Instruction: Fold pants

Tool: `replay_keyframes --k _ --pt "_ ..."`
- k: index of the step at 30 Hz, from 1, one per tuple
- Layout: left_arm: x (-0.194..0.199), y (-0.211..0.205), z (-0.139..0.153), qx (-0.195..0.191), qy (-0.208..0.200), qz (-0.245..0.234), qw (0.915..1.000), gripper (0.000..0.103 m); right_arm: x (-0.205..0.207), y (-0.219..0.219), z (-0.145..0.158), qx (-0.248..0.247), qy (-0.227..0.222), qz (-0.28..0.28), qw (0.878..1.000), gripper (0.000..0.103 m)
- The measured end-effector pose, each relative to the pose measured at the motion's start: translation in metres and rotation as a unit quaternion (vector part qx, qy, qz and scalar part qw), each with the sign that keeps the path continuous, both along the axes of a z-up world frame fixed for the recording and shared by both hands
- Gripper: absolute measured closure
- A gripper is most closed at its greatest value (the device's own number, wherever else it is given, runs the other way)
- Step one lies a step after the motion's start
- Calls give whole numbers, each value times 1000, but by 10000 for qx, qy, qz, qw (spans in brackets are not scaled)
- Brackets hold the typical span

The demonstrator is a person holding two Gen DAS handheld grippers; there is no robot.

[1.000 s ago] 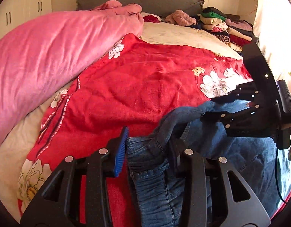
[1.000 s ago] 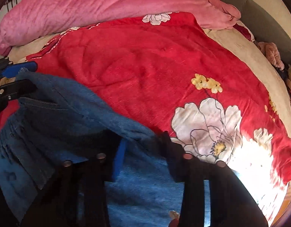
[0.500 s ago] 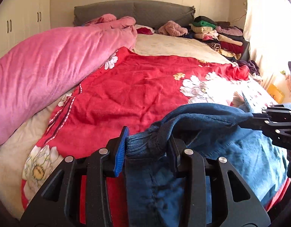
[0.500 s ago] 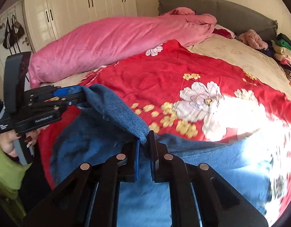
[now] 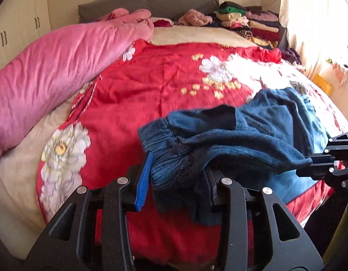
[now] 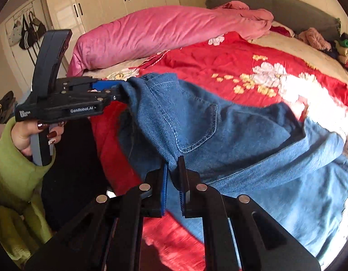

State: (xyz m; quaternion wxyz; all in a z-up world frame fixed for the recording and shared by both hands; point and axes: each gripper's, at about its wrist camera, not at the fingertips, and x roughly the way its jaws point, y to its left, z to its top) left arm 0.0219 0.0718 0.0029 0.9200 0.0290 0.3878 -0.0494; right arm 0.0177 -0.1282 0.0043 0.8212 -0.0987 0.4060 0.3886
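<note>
Blue denim pants (image 5: 253, 135) held up above the bed's red floral quilt (image 5: 151, 85), stretched btwn both tongs; the far part drapes down onto the quilt on the sunlit side. Left tongs (image 5: 176, 180): fairly wide gap, stuffed w/ the bunched elastic waistband; blue pad on one finger (image 5: 143, 180) touching the denim, other finger half buried in fabric. Right tongs (image 6: 172, 180): narrow, pinched on a thin denim edge just below the stitched back pocket (image 6: 194, 131). In the right wrist view the left tongs (image 6: 115, 90) grip the waistband corner, held by a hand (image 6: 29, 135) w/ dark red nails and a green sleeve. Long pink plush duvet roll (image 5: 49, 72) lies along the quilt's left edge. Stack of folded clothes (image 5: 248, 24) by the grey headboard (image 5: 151, 4). Cream wardrobe doors (image 6: 119, 0) beyond.
</note>
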Motion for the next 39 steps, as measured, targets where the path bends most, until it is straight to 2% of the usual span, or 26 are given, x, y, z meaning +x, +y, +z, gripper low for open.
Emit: replay_keyframes --k 2,5,8,17,21,25,29,30,32,34,39 --pt "-5 1 -7 31 126 6 9999 72 -7 1 -4 -23 29 48 10000 95" --pt "-10 6 -16 -25 318 93 9994 67 -11 3 -10 -70 79 89 9999 95" --pt "-18 14 -18 -210 490 175 9984 63 -15 6 -15 -139 55 122 9998 95" --pt "-46 25 11 -115 355 394 9985 60 -19 5 -19 -76 27 141 9999 95" --pt "-41 14 25 -463 201 226 9985 60 -24 6 -17 -56 -31 217 9997 92" --pt "-23 -12 15 -683 367 -122 9969 60 -29 7 -16 -125 -81 249 9996 91" --pt "-9 -32 -20 -72 723 -92 9973 60 -33 -1 -6 53 -36 269 9996 84" --pt "-10 -32 -24 20 738 -66 9973 60 -35 -5 -2 145 -118 250 9995 84" --pt "-13 -36 -28 205 676 -103 9974 60 -34 -12 6 269 -294 123 9991 76" --pt "-15 -36 -28 212 672 -119 9974 60 -28 -14 6 207 -365 -89 9991 67" --pt "-16 -32 -30 101 678 -136 9976 60 -13 -8 -24 -322 114 -390 9987 67"
